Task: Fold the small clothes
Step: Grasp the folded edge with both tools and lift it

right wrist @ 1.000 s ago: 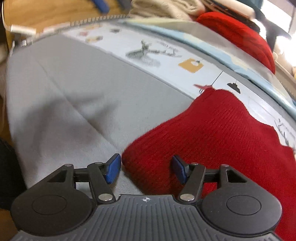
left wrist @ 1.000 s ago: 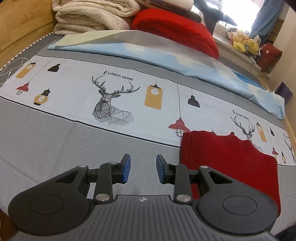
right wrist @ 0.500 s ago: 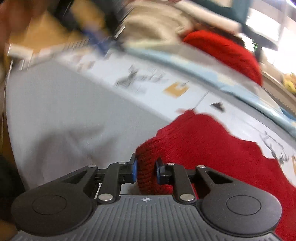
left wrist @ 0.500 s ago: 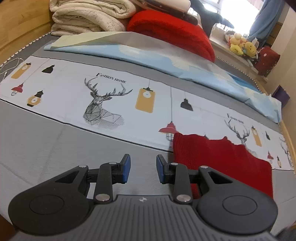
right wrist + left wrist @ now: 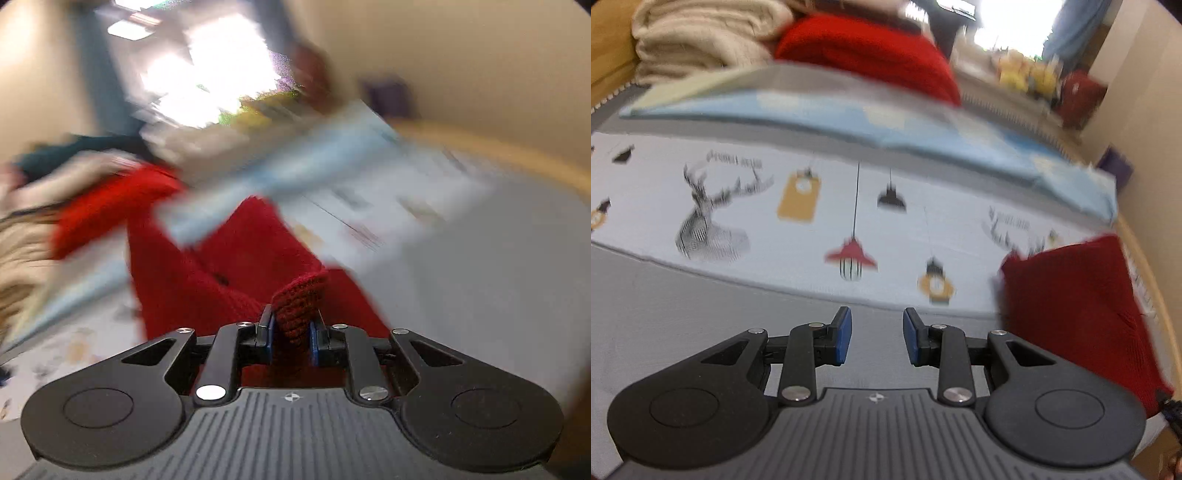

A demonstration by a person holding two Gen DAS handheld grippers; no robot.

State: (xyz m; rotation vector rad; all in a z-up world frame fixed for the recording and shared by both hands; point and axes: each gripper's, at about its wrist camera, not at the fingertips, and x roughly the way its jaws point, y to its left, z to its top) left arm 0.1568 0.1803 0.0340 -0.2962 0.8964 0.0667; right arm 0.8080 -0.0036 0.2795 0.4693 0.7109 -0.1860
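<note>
A small red knitted garment (image 5: 1075, 310) hangs at the right of the left wrist view, lifted off the bed. In the right wrist view my right gripper (image 5: 291, 336) is shut on a bunched edge of this red garment (image 5: 229, 273), which trails away from the jaws. That view is heavily blurred. My left gripper (image 5: 877, 339) is open and empty over the grey part of the bedsheet (image 5: 701, 317), left of the garment and apart from it.
The bedsheet has a white band printed with deer and lamps (image 5: 798, 199). A light blue folded sheet (image 5: 886, 129), a red blanket (image 5: 871, 51) and cream blankets (image 5: 701, 33) lie at the back. A wooden bed edge (image 5: 1145, 266) and wall are at the right.
My right gripper closed on the red garment's edge and swung it up and to the right. The garment left the sheet in front of my left gripper, which stayed open.
</note>
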